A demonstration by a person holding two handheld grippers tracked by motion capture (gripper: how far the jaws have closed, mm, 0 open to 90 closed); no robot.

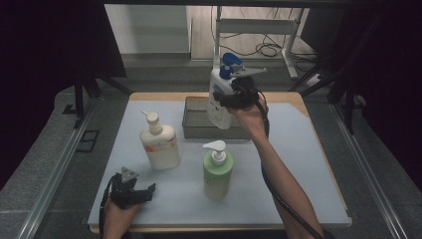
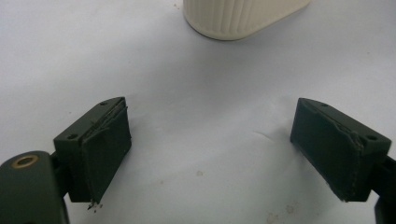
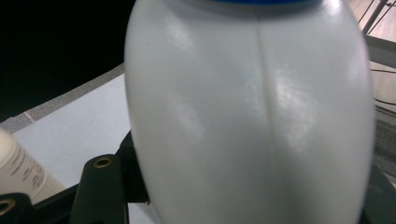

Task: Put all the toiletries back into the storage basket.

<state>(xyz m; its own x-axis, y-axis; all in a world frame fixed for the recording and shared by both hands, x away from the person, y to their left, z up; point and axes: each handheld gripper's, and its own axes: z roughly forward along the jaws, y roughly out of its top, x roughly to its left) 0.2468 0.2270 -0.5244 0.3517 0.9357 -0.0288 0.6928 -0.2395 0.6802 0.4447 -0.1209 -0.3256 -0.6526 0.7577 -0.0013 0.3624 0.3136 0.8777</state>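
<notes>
Held aloft at the far edge of the counter (image 1: pixel 308 164): a white pump bottle with a blue pump head (image 1: pixel 221 94), clamped in the right gripper (image 1: pixel 238 97), its base hanging over the grey metal tray (image 1: pixel 194 130). Fingers clenched on the bottle's body, judging by the white flank pressed right up to the lens in the right gripper view (image 3: pixel 247 116). Likely a move into the tray, and roughly at its first stage: one bottle lifted and over the tray but not set down; nothing seen lying in the tray yet.

Left to handle, if all bottles are meant to go in: a cream pump bottle with an orange label (image 1: pixel 159 144) standing left of the counter's middle, and a green pump bottle with a white pump (image 1: pixel 217 169) just nearer the near edge, both upright and well apart from the tray.

Left gripper (image 1: pixel 132 191) resting low by the near left corner, fingers (image 2: pixel 105 149) released and spread wide over bare counter, grasping nothing.

From the high view: the whole layout, tray and three bottles. From the left gripper view: the ribbed cream base (image 2: pixel 238 18) just ahead of the spread fingers. From the right gripper view: the seam down the white bottle and a slice of cream bottle at the lower left (image 3: pixel 21 172).
</notes>
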